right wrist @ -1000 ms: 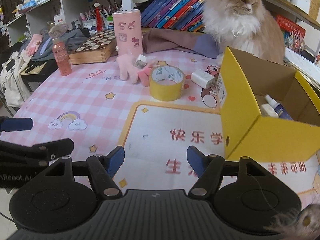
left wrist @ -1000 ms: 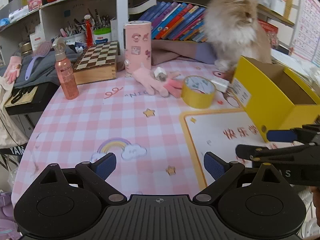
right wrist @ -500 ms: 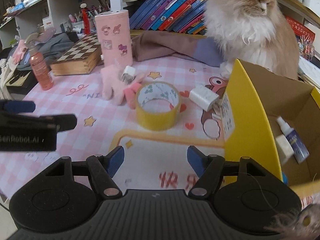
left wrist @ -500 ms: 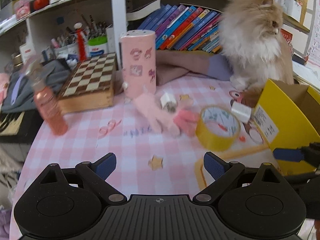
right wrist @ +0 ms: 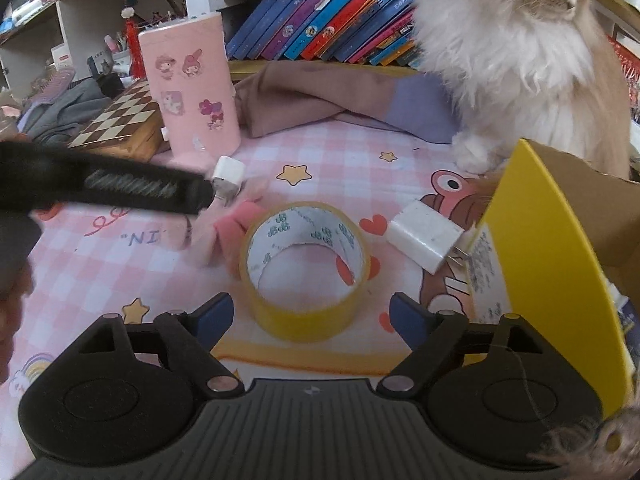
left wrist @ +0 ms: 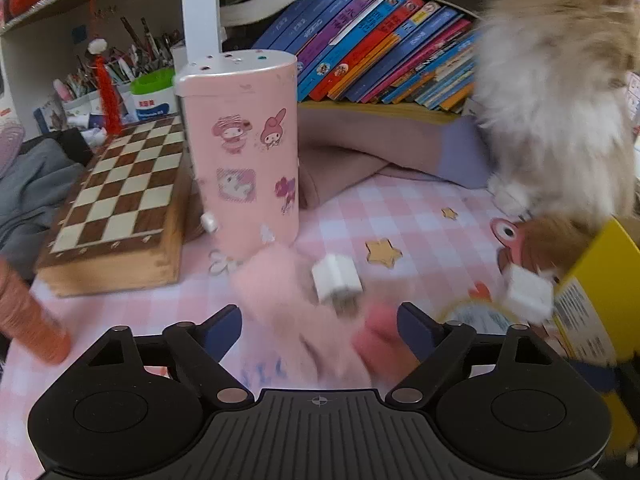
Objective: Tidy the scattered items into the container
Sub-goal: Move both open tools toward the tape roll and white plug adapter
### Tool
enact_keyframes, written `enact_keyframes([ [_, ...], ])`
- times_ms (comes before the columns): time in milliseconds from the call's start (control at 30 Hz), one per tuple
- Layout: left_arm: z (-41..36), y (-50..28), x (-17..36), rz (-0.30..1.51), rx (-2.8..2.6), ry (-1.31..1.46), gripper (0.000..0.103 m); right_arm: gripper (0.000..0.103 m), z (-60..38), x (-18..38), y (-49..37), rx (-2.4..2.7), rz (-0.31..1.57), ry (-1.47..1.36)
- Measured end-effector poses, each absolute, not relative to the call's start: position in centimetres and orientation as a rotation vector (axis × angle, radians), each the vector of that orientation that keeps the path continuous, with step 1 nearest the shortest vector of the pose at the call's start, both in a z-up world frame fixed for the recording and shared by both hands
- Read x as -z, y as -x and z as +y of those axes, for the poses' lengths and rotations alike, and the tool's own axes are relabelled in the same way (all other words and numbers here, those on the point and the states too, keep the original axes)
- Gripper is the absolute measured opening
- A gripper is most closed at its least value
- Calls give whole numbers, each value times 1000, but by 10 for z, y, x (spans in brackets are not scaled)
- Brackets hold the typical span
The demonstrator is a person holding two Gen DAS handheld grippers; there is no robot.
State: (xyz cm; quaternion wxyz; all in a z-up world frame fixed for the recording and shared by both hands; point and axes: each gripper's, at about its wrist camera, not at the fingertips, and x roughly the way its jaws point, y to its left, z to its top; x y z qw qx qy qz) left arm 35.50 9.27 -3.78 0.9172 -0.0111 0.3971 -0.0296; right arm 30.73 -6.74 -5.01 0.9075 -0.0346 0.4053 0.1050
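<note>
The yellow tape roll (right wrist: 306, 268) lies mid-tabletop, between the right gripper (right wrist: 310, 314)'s spread jaws, which have just widened. The pink glove (left wrist: 304, 320) sits between the left gripper (left wrist: 320, 328)'s narrowing, untouching jaws. The yellow box (right wrist: 536, 264) stands at the right edge.

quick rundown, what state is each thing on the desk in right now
left gripper: open, jaws just narrowed, over the pink glove
right gripper: open, jaws just widened, empty
tape roll: flat on its side, hole up
white charger: lying down, prongs toward box
yellow box: open
chess box: closed
</note>
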Motion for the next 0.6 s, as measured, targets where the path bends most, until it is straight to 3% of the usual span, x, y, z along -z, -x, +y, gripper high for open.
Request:
enact_keyframes([
  [300,80,-399,61,852,70,16,47,85,-61,64,-327,-216,847,91],
  [467,74,-404,70,852,79,19,40,85,-60,69,-332,-227,852,91],
  [533,72,-404,72,844,84,13,29,85,-59,71,-335,-230,855,90],
  [600,73,-404,72,840,97,6,29,85,-58,73,-337,-233,854,89],
])
